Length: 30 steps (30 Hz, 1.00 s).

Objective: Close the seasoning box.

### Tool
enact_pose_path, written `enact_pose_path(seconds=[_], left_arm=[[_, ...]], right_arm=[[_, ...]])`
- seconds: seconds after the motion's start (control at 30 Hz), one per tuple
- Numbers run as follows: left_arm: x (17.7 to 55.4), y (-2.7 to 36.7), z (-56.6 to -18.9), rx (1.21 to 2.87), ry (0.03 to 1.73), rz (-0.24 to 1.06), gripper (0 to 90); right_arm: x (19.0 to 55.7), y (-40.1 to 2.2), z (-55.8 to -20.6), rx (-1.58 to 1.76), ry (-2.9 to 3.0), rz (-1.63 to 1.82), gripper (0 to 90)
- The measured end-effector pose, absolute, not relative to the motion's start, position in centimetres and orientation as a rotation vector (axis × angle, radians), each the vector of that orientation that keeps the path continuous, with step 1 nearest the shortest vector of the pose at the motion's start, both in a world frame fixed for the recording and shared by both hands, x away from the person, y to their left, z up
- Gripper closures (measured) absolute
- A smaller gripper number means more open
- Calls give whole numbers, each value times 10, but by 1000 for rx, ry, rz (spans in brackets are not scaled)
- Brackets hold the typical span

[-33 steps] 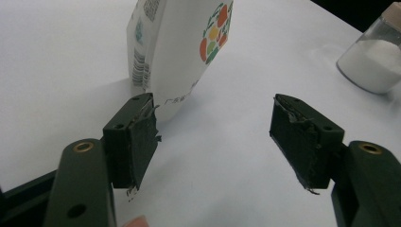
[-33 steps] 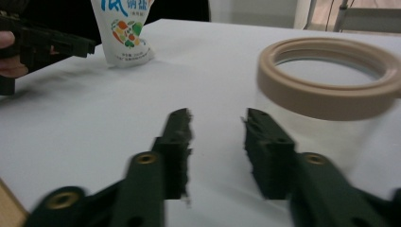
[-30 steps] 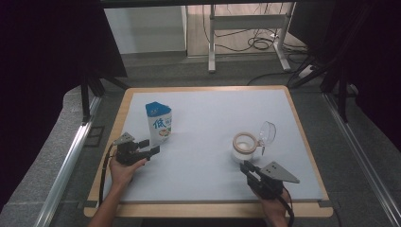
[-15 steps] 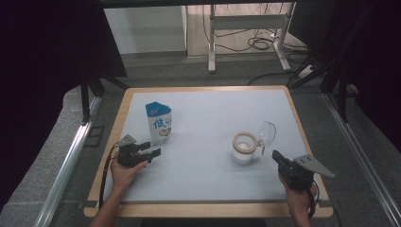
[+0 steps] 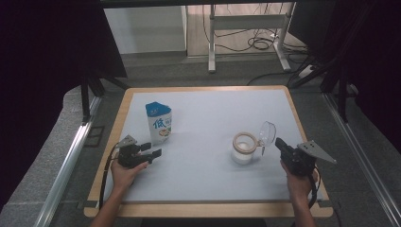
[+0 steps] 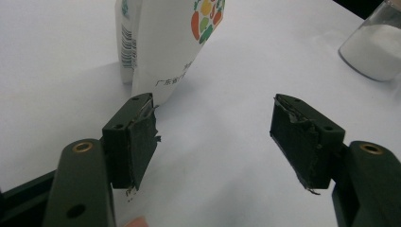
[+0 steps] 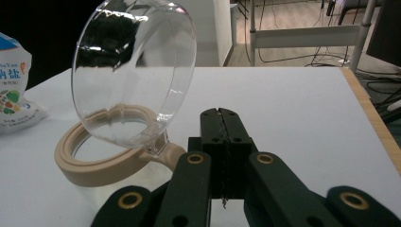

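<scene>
view: left gripper view | left gripper (image 6: 215, 137): two black jaws rose from the bottom corners, standing wide apart, nothing between them | white paper pouch with fruit print and barcode (image 6: 161, 42): upright, upper left, just beyond left jaw | clear jar of white powder (image 6: 376, 47): upper right corner | white tabletop (image 6: 227, 189): underneath

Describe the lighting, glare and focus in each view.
High view: dim, with black surrounds and a pale mat. Left gripper view: evenly bright, bag sharp, jar cropped at the edge. Right gripper view: reflections streak the clear lid; the near claw looks soft.
</scene>
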State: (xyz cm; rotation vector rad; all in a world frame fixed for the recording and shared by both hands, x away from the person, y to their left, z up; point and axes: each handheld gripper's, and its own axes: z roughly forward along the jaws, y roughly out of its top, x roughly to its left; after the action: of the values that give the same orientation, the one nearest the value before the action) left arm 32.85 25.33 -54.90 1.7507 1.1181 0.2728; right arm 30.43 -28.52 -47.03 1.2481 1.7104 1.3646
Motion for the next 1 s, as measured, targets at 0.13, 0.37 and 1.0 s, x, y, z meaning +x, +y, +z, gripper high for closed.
enact_pose_path(seconds=[0.13,0.37,1.0], left_arm=[[328,253,-549,1752,1117,272,320],[327,252,-550,1755,1115,269,319],[325,249,-550,1764,1107,259,317]], right_arm=[[307,-283,-470,1248,1714,1371,900],[310,-274,-463,1215,1718,1394,900],[315,-248,-459,1152,1787,1420,900]])
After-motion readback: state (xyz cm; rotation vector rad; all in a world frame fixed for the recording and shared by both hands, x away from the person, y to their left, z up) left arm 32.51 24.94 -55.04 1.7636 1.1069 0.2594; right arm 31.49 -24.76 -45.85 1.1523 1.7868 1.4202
